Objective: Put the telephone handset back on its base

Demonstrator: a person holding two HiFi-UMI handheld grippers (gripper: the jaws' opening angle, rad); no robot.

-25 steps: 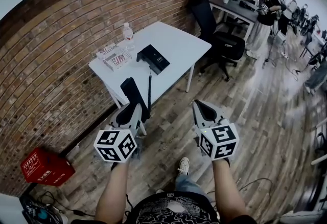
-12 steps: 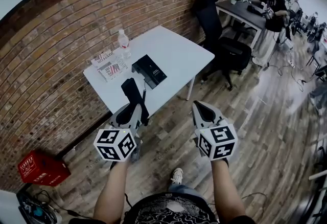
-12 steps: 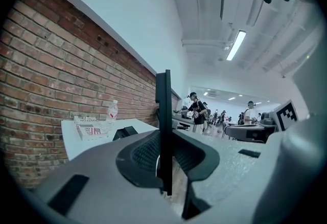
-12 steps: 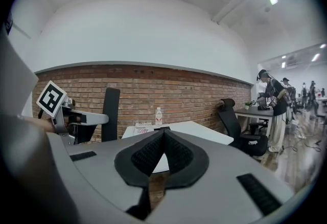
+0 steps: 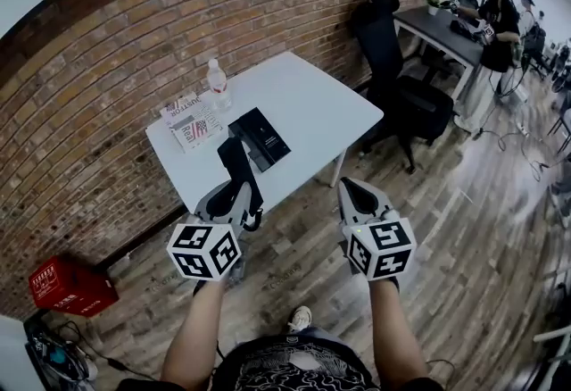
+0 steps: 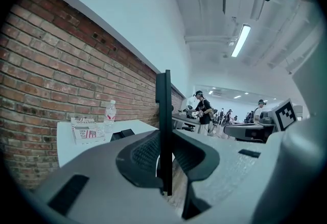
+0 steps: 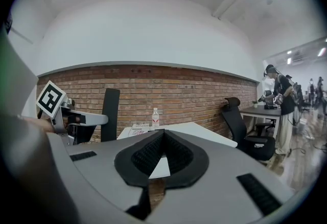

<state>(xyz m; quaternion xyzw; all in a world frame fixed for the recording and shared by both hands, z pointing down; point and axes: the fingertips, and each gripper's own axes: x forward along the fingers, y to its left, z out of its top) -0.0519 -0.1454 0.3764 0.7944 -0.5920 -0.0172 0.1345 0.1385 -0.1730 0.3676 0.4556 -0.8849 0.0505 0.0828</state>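
The left gripper [image 5: 235, 199] is pinching the black handset [image 5: 237, 164] upright in its jaws at frame center, below the base [image 5: 260, 135] lying on the white counter [image 5: 312, 95]. The right gripper [image 5: 359, 198] is hovering, jaws pressed together.

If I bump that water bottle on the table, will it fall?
Probably. The water bottle stands upright, tall and narrow, so a nudge near its cap might tip it. It looks like clear plastic, so likely light. Tipped, its round body could roll.
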